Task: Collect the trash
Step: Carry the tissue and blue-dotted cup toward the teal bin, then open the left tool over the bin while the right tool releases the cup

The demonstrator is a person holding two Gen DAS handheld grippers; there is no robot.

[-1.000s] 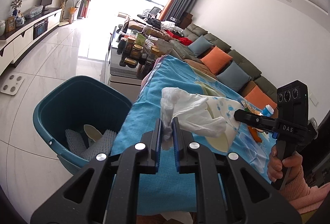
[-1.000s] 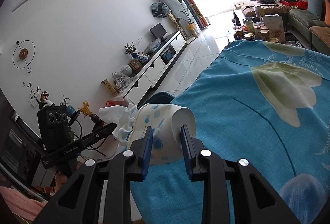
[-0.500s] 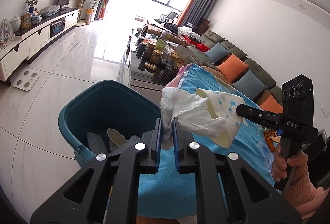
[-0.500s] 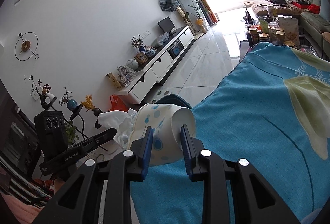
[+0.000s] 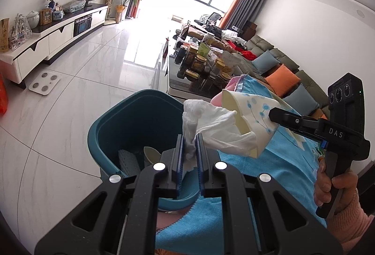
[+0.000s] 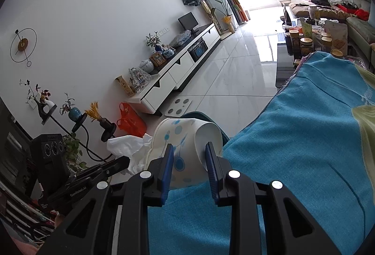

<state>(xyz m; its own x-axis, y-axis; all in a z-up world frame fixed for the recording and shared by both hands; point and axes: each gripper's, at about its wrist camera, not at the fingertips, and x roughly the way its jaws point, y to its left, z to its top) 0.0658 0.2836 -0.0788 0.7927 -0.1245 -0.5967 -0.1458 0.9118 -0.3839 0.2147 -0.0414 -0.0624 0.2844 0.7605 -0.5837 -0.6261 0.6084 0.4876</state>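
While our left gripper (image 5: 189, 149) is pinching the tissue (image 5: 211, 128) and the right gripper (image 6: 189, 161) is squeezing the cup (image 6: 187, 137), we are aiming over the bin (image 5: 140, 119) before releasing.

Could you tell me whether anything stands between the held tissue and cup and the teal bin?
Nothing visible does. The left gripper pinches the tissue above the bin's open mouth. The right gripper holds the cup beside it, over the blue cloth's edge. The bin holds some trash but has room.
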